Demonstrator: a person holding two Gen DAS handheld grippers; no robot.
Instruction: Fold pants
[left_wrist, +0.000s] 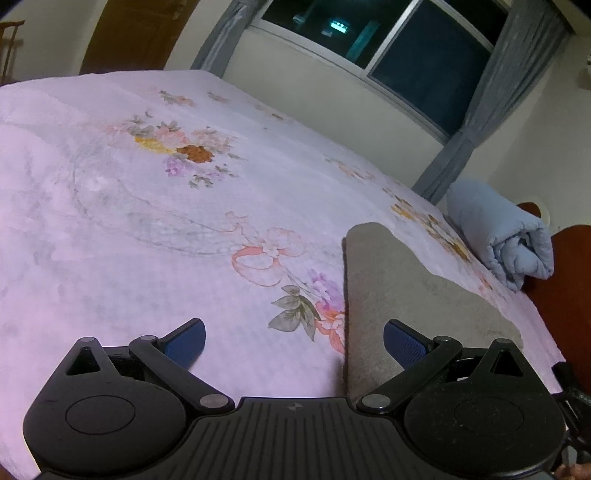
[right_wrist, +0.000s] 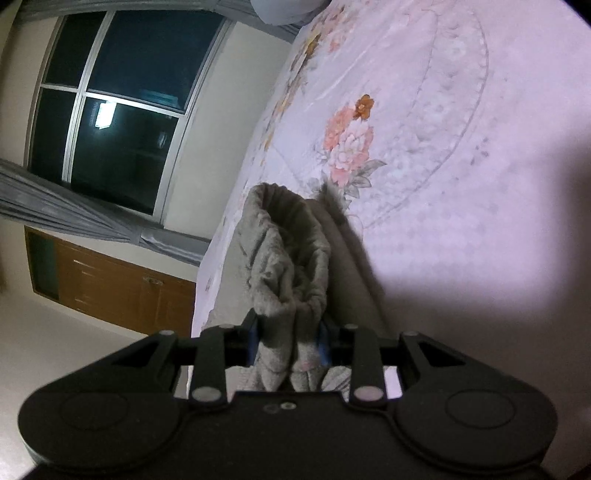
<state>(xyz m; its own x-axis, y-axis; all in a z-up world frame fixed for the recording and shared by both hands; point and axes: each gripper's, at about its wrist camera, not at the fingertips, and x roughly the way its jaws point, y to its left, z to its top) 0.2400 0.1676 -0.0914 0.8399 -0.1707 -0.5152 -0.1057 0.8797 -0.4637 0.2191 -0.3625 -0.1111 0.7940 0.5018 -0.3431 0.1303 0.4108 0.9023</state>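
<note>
The grey fleece pants (left_wrist: 391, 295) lie as a long folded strip on the floral bedspread (left_wrist: 147, 221), at the right of the left wrist view. My left gripper (left_wrist: 293, 338) is open and empty, just above the bedspread, with its right blue finger (left_wrist: 402, 341) over the pants' near edge. My right gripper (right_wrist: 288, 341) is shut on a bunched end of the pants (right_wrist: 291, 254) and holds it lifted off the bed; the rest of the pants trails down along the bedspread (right_wrist: 461, 184).
A rolled light-blue blanket (left_wrist: 498, 236) lies at the bed's far right corner. A window with grey curtains (left_wrist: 458, 155) is behind the bed. A wooden cabinet (right_wrist: 110, 288) stands under the window. The bed edge (right_wrist: 221, 229) runs beside the pants.
</note>
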